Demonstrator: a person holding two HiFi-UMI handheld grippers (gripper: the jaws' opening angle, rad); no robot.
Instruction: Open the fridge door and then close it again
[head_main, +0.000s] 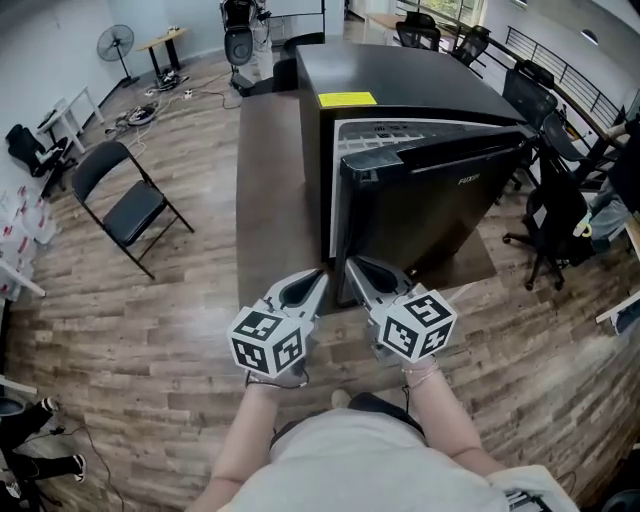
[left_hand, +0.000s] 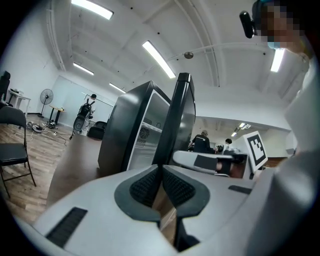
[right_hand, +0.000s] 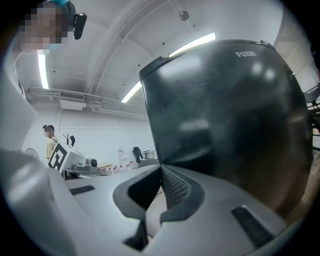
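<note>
— What colour is the fridge (head_main: 430, 200)?
— Black, with a yellow label (head_main: 347, 99) at twelve o'clock on its top. The floor (head_main: 150, 330) is brown wood planks; the marker cubes (head_main: 267, 340) are black-and-white squares.

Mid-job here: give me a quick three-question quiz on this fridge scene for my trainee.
1. True or false: the door is fully shut.
2. What lies on top of the fridge? A) a yellow sticker B) a cup C) a laptop
3. How do the jaws of the left gripper and the right gripper stand, and do they hold anything?

Key
1. False: the door stands ajar, with the inside showing behind it.
2. A.
3. Both shut, holding nothing.
</note>
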